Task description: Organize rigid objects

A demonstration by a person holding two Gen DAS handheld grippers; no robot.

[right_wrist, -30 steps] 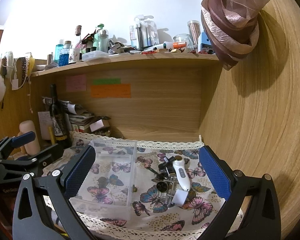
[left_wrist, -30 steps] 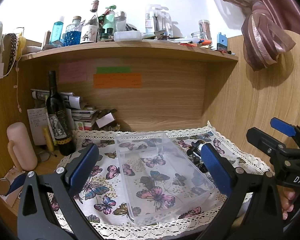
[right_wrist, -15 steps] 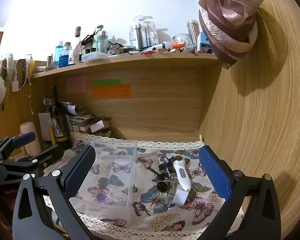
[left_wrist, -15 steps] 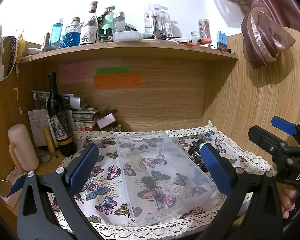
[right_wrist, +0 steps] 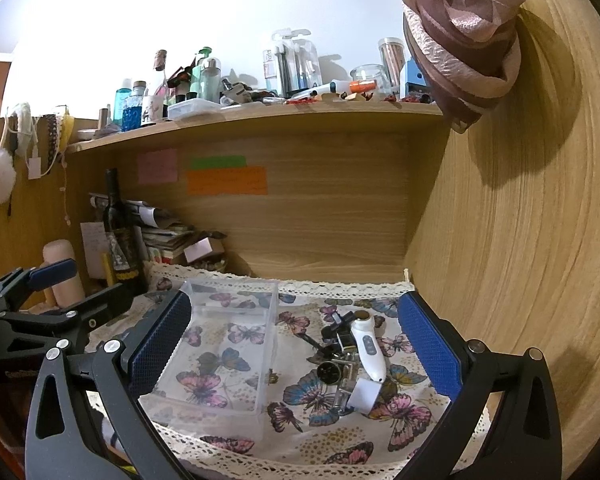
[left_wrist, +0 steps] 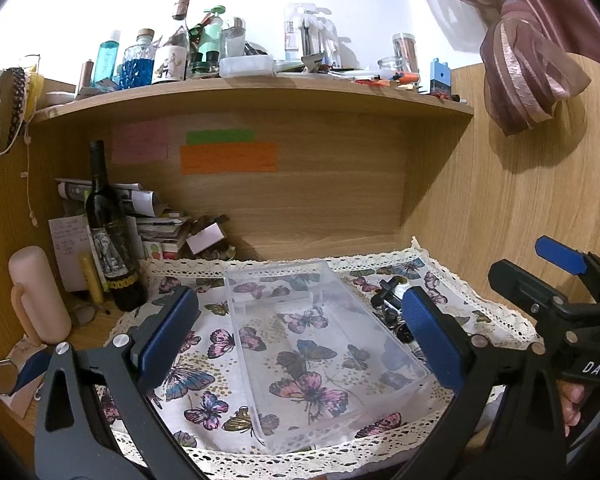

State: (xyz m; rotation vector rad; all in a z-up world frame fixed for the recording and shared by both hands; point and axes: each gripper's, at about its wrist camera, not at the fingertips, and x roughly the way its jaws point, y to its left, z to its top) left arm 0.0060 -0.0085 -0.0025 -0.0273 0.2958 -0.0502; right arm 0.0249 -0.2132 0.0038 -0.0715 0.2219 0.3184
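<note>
A clear plastic bin (left_wrist: 320, 344) lies empty on the butterfly cloth (left_wrist: 204, 344); it also shows in the right wrist view (right_wrist: 220, 344). To its right is a pile of small rigid items (right_wrist: 344, 364): a white handheld device (right_wrist: 366, 344), a round black piece and metal bits. In the left wrist view the pile (left_wrist: 392, 304) is partly hidden behind my right finger. My left gripper (left_wrist: 300, 332) is open and empty, hovering over the bin. My right gripper (right_wrist: 296, 344) is open and empty, above the cloth before the pile.
A dark wine bottle (left_wrist: 108, 240), a pink cylinder (left_wrist: 40, 296) and stacked papers (left_wrist: 156, 224) stand at the back left. A shelf (left_wrist: 252, 92) crowded with bottles runs overhead. A wooden wall (right_wrist: 520, 240) closes the right side.
Both grippers have shifted only slightly; the left view has dropped a little. Nothing was grasped or moved.
</note>
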